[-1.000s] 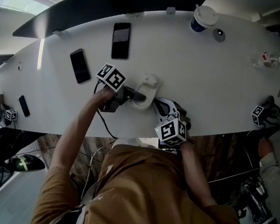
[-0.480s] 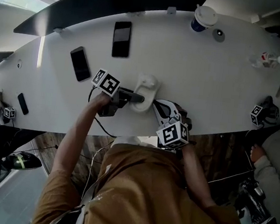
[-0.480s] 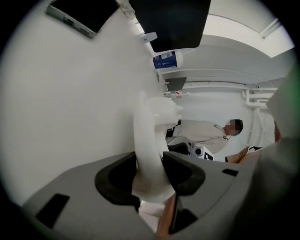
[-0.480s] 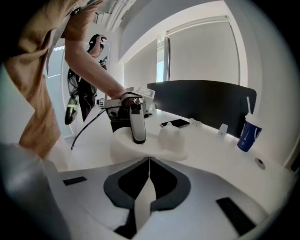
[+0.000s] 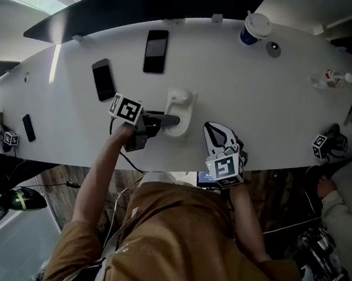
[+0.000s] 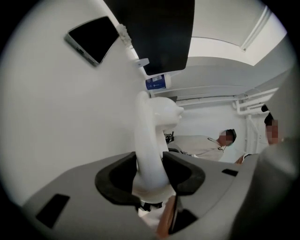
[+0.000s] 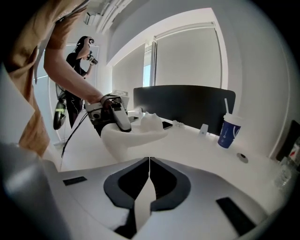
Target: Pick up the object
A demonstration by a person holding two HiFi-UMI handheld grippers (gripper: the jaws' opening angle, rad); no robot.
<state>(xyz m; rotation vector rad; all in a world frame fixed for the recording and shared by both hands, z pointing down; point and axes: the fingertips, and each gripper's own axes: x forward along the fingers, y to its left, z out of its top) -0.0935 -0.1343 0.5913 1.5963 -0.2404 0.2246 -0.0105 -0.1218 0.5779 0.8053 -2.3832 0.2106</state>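
The object is a white moulded plastic piece [image 5: 180,102] on the white table [image 5: 262,109], just ahead of the person. My left gripper [image 5: 171,121] comes at it from the left, and its jaws hold the near end. In the left gripper view the piece's curved white stem [image 6: 150,140] runs up between the two black pads [image 6: 185,171], which press on it. My right gripper [image 5: 214,134] sits on the table to the right of the piece, apart from it. Its jaws [image 7: 149,161] are shut with nothing between them, and the piece [image 7: 133,133] lies ahead of them.
Two dark phones [image 5: 155,50] [image 5: 103,79] lie beyond the piece. A lidded paper cup [image 5: 256,27] and a small round disc [image 5: 274,48] stand at the back, a plastic bottle [image 5: 330,78] at the far right. A black partition [image 5: 148,6] lines the rear edge. Another person [image 5: 346,202] sits at right.
My left gripper's jaws have closed on the white piece. My right gripper has drawn away from it, to the right.
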